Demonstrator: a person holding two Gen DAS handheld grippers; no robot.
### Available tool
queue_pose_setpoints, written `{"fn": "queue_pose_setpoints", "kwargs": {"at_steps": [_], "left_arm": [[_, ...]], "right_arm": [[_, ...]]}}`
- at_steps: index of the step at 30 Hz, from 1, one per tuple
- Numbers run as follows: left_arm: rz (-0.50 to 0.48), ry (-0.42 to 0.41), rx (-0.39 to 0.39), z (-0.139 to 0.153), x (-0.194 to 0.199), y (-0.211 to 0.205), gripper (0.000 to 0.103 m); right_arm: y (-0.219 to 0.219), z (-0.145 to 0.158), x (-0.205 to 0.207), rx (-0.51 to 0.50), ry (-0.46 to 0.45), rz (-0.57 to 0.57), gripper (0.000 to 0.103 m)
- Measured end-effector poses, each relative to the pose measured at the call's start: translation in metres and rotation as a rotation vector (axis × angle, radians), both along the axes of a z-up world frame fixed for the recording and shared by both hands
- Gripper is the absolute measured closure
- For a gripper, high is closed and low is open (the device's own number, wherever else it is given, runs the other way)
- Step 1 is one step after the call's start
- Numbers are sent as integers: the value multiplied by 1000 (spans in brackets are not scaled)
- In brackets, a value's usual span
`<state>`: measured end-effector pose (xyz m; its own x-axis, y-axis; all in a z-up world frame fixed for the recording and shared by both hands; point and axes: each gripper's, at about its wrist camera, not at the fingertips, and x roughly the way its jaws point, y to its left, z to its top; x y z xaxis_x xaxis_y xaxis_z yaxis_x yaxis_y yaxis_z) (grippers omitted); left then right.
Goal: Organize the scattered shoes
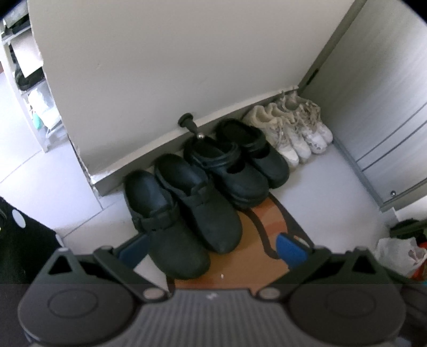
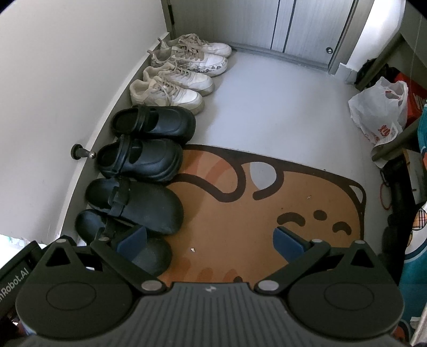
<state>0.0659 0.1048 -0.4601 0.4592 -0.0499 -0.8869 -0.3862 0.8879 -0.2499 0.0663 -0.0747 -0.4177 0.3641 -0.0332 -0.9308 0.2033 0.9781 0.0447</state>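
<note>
Both sets of tongs are released, jaws spread wide and empty. The left tongs [image 1: 212, 251] hover low over the near end of the shoe row, with the toe of the nearest black clog [image 1: 170, 229] sitting right between the blue pads; whether a pad touches it I cannot tell. The right tongs [image 2: 210, 244] hang over the brown doormat [image 2: 267, 192], the left blue pad in front of that same nearest clog, nothing gripped.

Now the row itself, running along the baseboard with heels to the wall [image 2: 53, 80] and toes pointing out into the room. Closest in, the nearest black clog, strap across its top. Right beside it, the second black clog [image 2: 138, 205], touching its partner, toe resting on the doormat's edge. Next out, a pair of chunky black strap shoes: the first [image 2: 144, 160] sits just in front of the black doorstop [image 2: 80, 152] on the wall, the second [image 2: 157, 122] tight against it.

Farther along, four white lace-up sneakers side by side: the nearer pair [image 2: 170, 88] cream-toned, the farther pair [image 2: 194, 54] tucked into the corner by the grey door [image 2: 307, 24].

Off to the right, well apart from the shoes, a white plastic bag [image 2: 379, 106] slumps on the grey floor [image 2: 280, 101].
</note>
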Motion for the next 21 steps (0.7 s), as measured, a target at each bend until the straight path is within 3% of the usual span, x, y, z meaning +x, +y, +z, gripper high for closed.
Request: {"fn": "queue_pose_setpoints", "kwargs": {"at_steps": [21], "left_arm": [[-7, 19, 1, 2, -1, -7, 0]], "right_arm": [[-8, 2, -2, 6, 0, -4, 0]]}}
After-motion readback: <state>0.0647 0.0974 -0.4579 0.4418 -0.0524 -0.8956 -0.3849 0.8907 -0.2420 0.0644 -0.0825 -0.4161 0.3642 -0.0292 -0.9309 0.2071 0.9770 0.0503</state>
